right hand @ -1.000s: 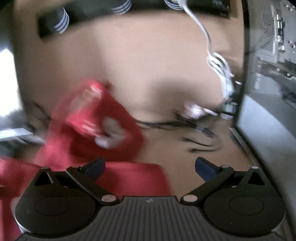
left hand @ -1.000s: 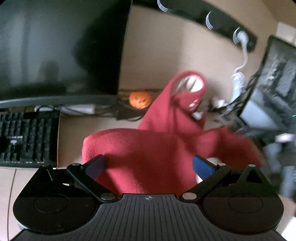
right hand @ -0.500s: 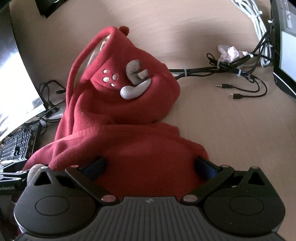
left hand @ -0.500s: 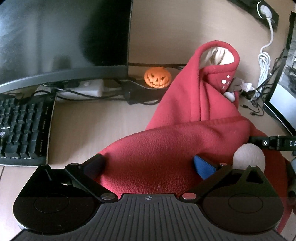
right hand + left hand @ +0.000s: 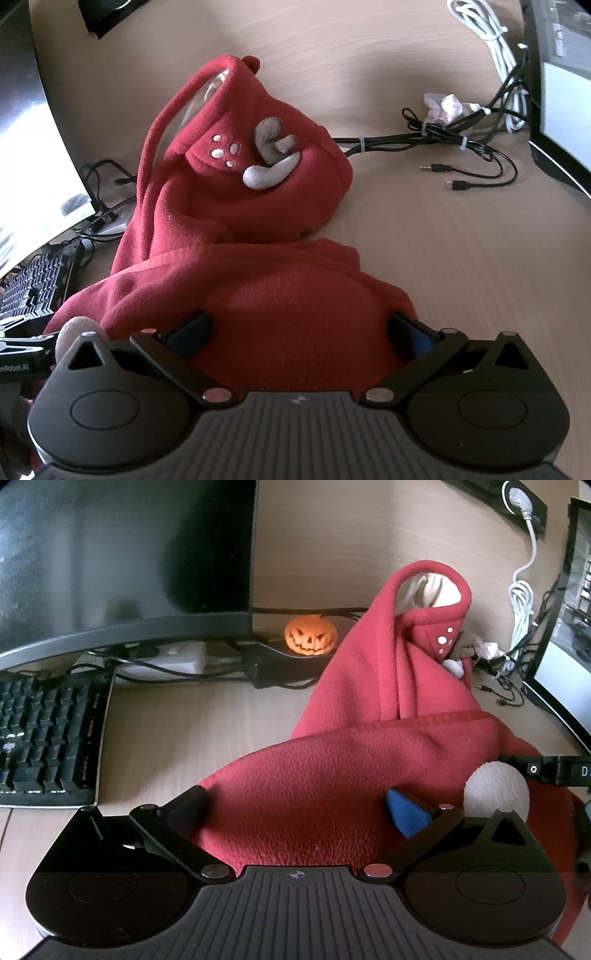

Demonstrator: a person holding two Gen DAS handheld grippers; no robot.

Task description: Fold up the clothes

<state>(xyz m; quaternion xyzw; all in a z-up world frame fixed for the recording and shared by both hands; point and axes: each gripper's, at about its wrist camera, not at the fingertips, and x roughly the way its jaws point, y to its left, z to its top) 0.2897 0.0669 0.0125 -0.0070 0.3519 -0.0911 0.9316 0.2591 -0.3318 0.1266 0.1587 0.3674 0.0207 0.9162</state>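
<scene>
A red fleece hooded garment (image 5: 332, 768) lies bunched on the wooden desk. Its hood (image 5: 428, 602) stands up at the far end and shows a pale lining. In the right wrist view the hood (image 5: 258, 177) carries a grey and white patch and small white dots. A white pom-pom (image 5: 495, 786) rests on the near right part of the fleece. My left gripper (image 5: 295, 808) is open, its fingers wide apart either side of the near fold. My right gripper (image 5: 301, 330) is open too, straddling the near fleece from the other side.
A large dark monitor (image 5: 122, 554) and a black keyboard (image 5: 40, 738) stand to the left. An orange pumpkin figure (image 5: 310, 635) sits behind the garment. Loose black cables (image 5: 461, 147), a coiled white cable (image 5: 521, 602) and a second screen (image 5: 561, 85) crowd the right side.
Both views swung down from a blurred, raised pose onto the garment, which now rests on the desk. Over the last half second both grippers hardly moved.
</scene>
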